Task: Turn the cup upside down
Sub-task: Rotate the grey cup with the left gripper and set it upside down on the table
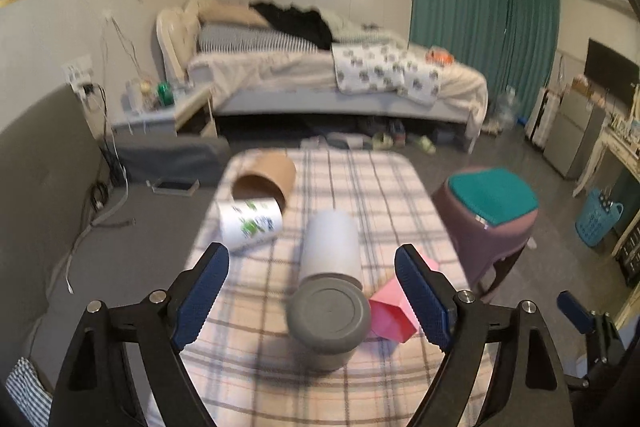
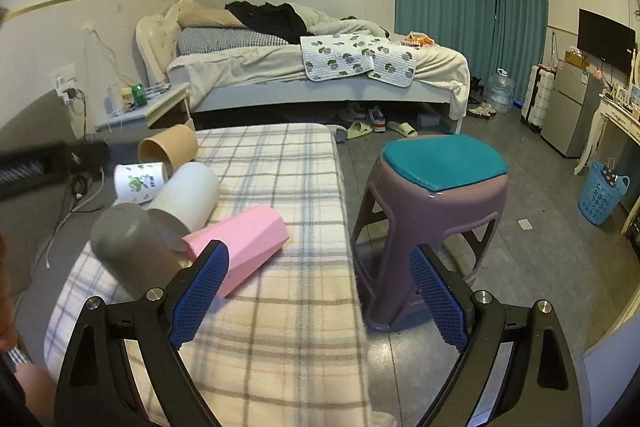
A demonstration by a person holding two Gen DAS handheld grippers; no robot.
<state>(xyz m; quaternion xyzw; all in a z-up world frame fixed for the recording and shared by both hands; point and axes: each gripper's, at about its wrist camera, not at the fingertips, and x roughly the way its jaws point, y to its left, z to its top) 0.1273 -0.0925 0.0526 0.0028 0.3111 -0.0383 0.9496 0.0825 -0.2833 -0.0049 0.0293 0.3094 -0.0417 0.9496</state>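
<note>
Left wrist view: the left gripper (image 1: 312, 291) has its blue-padded fingers (image 1: 202, 297) spread wide and empty, framing the grey plastic cup (image 1: 328, 323), which already stands base-up near the bench's near edge.
Right gripper: the right gripper (image 2: 318, 295) is wide open, holding nothing, over the bench's right edge.
Bench: a plaid-cloth-covered bench (image 2: 280, 307) carries every cup.
Step in hand: probably choosing the next cup; the pink faceted cup (image 2: 240, 247) lies on its side beside the grey one.
Doing it well: grip mid-body across the wall, lift clear of neighbours, turn mouth down, set flat.
Cup count: five; one grey, one pink, one plain white cylindrical cup (image 1: 332, 243), one white printed paper cup (image 1: 250, 223), one brown paper cup (image 1: 266, 177).
Cups lying down: four.
Stool count: one mauve plastic stool (image 2: 436, 211).
</note>
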